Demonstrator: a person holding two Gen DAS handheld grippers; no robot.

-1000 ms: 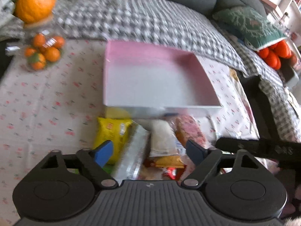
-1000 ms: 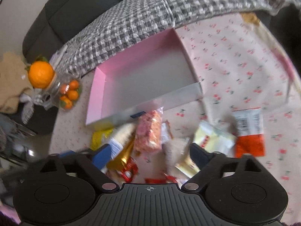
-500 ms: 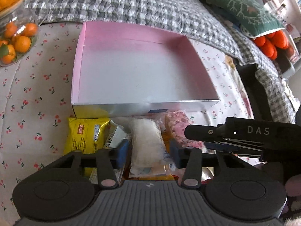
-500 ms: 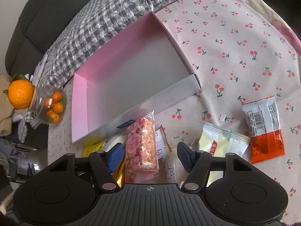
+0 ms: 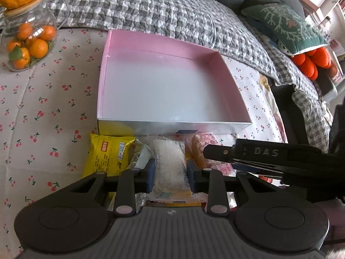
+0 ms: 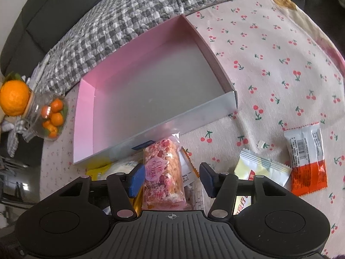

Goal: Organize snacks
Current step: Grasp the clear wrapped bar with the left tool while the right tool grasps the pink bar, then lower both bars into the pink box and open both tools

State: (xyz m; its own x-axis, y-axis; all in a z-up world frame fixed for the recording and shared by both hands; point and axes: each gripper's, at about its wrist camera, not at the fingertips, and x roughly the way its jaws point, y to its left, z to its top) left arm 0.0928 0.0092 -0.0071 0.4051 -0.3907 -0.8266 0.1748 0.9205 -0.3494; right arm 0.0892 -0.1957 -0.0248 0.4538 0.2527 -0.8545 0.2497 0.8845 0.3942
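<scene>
An empty pink box (image 5: 163, 90) sits on the cherry-print cloth; it also shows in the right wrist view (image 6: 151, 95). Snack packets lie in a pile before its near wall. My left gripper (image 5: 170, 172) is shut on a clear white snack packet (image 5: 170, 164). A yellow packet (image 5: 107, 155) lies to its left. My right gripper (image 6: 170, 178) is open around a pink snack packet (image 6: 161, 172), with its fingers not touching it. The right gripper's black body (image 5: 269, 157) reaches in from the right of the left wrist view.
A glass jar of small oranges (image 5: 28, 43) stands at the back left, also in the right wrist view (image 6: 50, 116). A pale yellow packet (image 6: 258, 168) and an orange-and-white packet (image 6: 306, 161) lie to the right. A checked blanket (image 5: 151, 10) covers the sofa behind.
My left gripper has dropped onto the pile and closed on the clear white packet. My right gripper has come down over the pink packet and narrowed its jaws around it.
</scene>
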